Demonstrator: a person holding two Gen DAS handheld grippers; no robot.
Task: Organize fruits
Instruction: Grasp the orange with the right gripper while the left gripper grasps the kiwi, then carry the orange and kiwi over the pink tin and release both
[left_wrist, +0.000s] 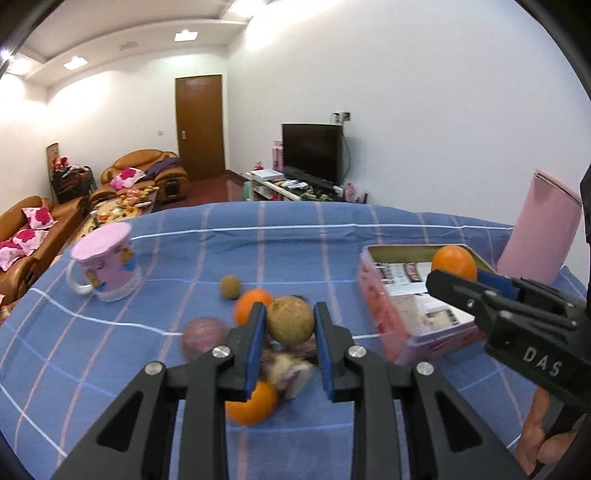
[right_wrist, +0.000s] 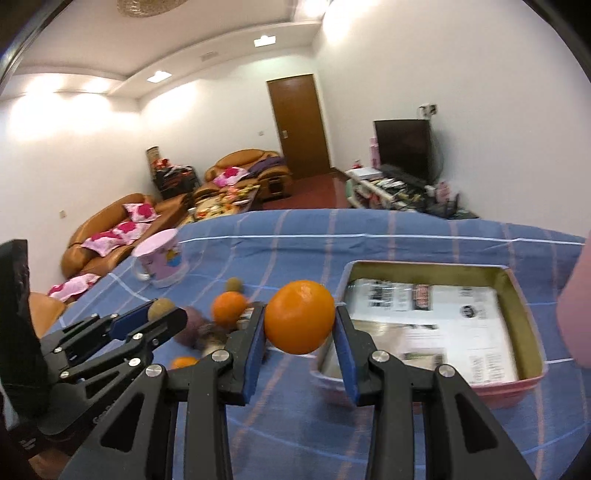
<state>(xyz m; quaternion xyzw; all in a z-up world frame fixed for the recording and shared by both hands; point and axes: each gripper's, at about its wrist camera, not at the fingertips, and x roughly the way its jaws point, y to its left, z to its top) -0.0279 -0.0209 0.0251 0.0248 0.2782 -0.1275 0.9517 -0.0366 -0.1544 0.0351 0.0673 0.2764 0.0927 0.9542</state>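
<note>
Both hands are mid-carry: the left gripper (left_wrist: 290, 321) is clamped on a round tan-brown fruit (left_wrist: 290, 320), and the right gripper (right_wrist: 300, 321) is clamped on an orange (right_wrist: 300, 316), each fruit pinched between blue pads above the blue checked cloth (left_wrist: 258, 236). The pink tin (right_wrist: 517, 384), open and lined with printed paper, lies at about two o'clock from the right gripper, just beyond the orange. I'd judge the next move calls for swinging each fruit over the tin's rim and lowering it before letting go. The left wrist view shows the leftover pile beneath its fingers: another orange (left_wrist: 252, 406), a purplish fruit (left_wrist: 204, 338), and something blurred, perhaps a peel. Only the right wrist view shows the tin's whole floor, with no fruit on it.
</note>
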